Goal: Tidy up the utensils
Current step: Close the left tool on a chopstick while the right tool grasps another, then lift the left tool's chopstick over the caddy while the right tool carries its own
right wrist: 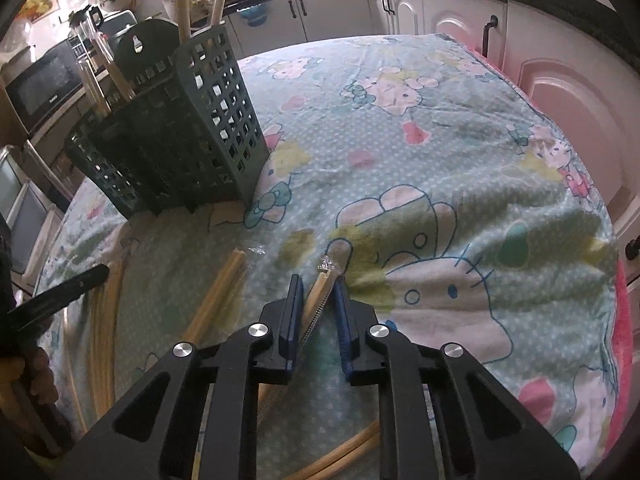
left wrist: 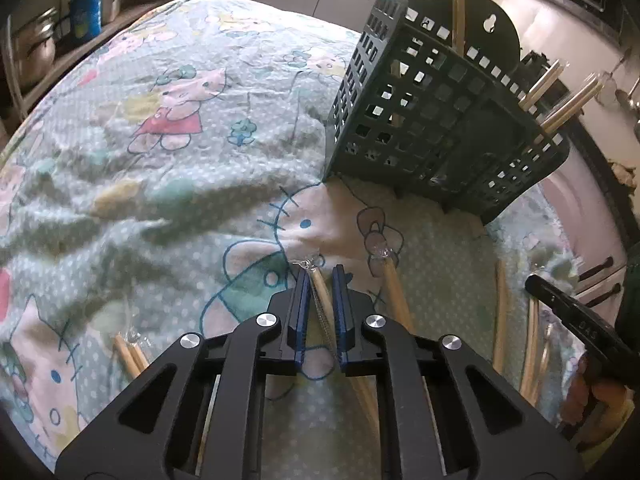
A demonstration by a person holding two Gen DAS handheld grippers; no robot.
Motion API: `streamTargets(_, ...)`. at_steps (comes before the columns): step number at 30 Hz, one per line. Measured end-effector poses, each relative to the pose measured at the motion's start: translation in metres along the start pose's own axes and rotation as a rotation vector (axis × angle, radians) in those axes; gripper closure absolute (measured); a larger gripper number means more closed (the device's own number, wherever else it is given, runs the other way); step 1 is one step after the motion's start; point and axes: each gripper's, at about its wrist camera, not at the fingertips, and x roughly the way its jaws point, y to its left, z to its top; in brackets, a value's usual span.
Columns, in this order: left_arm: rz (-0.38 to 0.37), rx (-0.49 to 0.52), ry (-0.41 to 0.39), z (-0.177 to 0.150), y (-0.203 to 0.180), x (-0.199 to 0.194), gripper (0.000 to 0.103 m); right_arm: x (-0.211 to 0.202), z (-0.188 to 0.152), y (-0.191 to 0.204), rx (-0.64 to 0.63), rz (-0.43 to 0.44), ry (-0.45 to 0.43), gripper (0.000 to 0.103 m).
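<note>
A dark green perforated utensil holder (left wrist: 436, 120) stands on the cartoon-print cloth (left wrist: 180, 140), with wrapped straws (left wrist: 560, 96) sticking up out of it. It also shows in the right wrist view (right wrist: 180, 132). My left gripper (left wrist: 321, 280) straddles a wrapped bamboo straw with a brush (left wrist: 322, 300) lying on the cloth; the jaws stand narrowly apart around it. My right gripper (right wrist: 318, 288) straddles another wrapped straw with a brush (right wrist: 318, 300) the same way. More wrapped straws lie nearby (left wrist: 394, 292) (right wrist: 220, 292).
Several more straws lie at the cloth's edge (left wrist: 532, 344) (right wrist: 102, 320). Kitchen cabinets (right wrist: 400, 4), a microwave (right wrist: 40, 84) and pots on a shelf (left wrist: 36, 48) surround the table. The other hand-held gripper's handle shows at each view's side (left wrist: 576, 320) (right wrist: 60, 292).
</note>
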Motion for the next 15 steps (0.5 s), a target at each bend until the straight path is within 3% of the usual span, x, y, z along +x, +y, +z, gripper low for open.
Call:
streamTargets(6,-0.032,-0.005,-0.016,-0.004,0.0,-0.011,0.099,-0.019,0.0,0.018,-0.04,0.062,-0.049,0.089)
streamTargets(15,-0.062,0.042,-0.123,0.015,-0.013,-0.051,0.101,-0.048,0.009,0.057,-0.105,0.149,-0.11,0.093)
